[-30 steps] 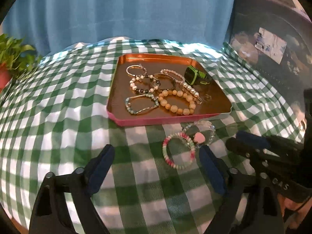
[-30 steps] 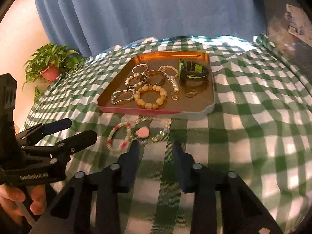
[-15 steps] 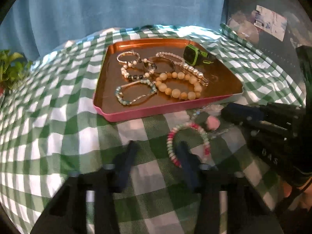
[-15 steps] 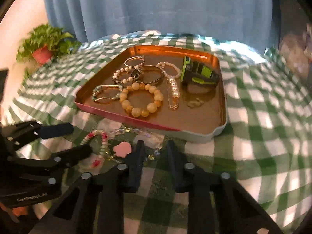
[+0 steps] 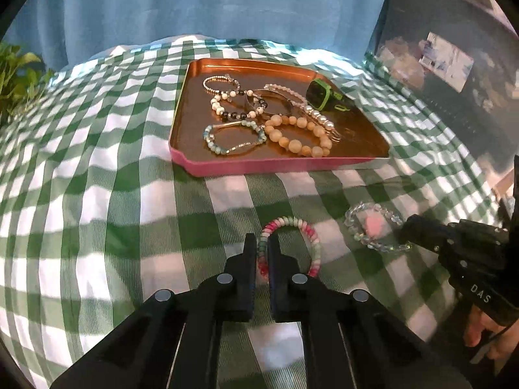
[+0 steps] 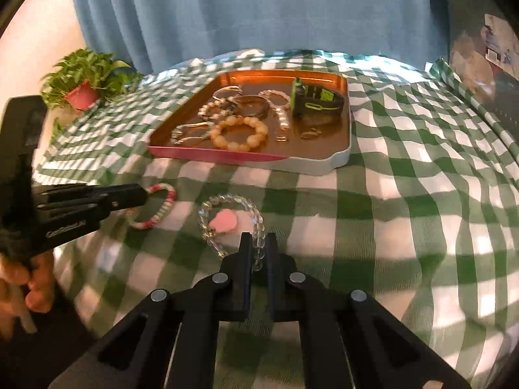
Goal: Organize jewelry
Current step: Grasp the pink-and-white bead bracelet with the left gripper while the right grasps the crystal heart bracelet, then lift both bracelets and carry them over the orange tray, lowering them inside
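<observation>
Left gripper (image 5: 261,253) fingers are clamping the near-left arc of the pink-and-white bracelet (image 5: 292,246), beads pinched between the pads. Right gripper (image 6: 258,253) fingers are clenching the near arc of the clear bead bracelet (image 6: 232,220), the one ringing a pink heart charm (image 6: 223,221). Both bracelets are lying on the green checked cloth (image 5: 113,210), just in front of the tray (image 5: 246,163), side by side but apart, neither in the tray yet.

The tray is sitting beyond them, already carrying a big tan bead bracelet (image 5: 296,134), a teal one (image 5: 232,139), a black-and-white one, thin bangles and a green-and-black watch (image 5: 326,99). Its right half near the front rim is looking bare.

Judging the step: both grips are looking set, lifts are coming next. Doing it well means raising each bracelet straight up first so the loop is hanging free of the cloth, then carrying it over the tray's front rim without dragging beads against it. Each grip is on only a few beads, so going slow is helping against slipping. The two grippers are working close together; keeping their paths from crossing is worth it. Dropping into the bare patch is avoiding tangles with the pile.

A potted plant (image 6: 86,86) is standing far left, blue curtain (image 6: 259,16) behind.
</observation>
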Demonstrator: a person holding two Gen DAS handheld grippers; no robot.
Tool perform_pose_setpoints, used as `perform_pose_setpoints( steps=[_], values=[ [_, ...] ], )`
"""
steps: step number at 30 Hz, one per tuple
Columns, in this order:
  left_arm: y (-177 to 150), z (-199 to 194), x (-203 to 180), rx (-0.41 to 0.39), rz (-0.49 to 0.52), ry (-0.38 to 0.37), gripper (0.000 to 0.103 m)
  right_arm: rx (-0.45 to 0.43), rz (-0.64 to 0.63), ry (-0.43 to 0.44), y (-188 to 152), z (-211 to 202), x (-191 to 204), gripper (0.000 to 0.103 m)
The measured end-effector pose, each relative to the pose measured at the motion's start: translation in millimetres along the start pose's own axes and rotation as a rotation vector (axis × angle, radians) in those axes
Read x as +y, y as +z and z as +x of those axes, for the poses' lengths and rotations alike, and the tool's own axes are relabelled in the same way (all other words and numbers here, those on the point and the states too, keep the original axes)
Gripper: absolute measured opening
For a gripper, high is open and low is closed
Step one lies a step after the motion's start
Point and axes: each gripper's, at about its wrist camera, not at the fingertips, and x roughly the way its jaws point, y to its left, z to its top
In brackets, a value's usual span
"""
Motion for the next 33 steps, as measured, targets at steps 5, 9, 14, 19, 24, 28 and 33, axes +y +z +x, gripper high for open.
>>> perform_pose_setpoints(
  steps=[5,9,14,19,24,28,33],
  values=[
    [-3,2,-7,0.017,0.022,0.014,0.011,-0.015,0.014,-0.008,-5,-9,0,0.007],
    [1,5,-12,0.015,0.031,0.000,0.026,-0.007,0.029,-0.004,-1,0,-7,0.011],
    [0,8,-27,0.006,0.104,0.016,0.044,-0.008,-0.014,0.019,4,15,-2,0.016],
    [1,8,-23,-0.004,0.110,0.040,0.021,-0.025,-0.119,-0.049,2,18,15,0.017],
    [-5,8,-24,-0.040,0.128,0.082,0.014,-0.047,-0.159,-0.097,-3,18,23,0.017],
    [-4,8,-17,-0.048,0.067,0.074,0.006,-0.052,-0.168,-0.115,-4,18,25,0.008],
    [-3,6,-19,-0.025,0.034,0.096,0.006,-0.078,-0.128,-0.090,-4,9,21,0.006]
  ],
)
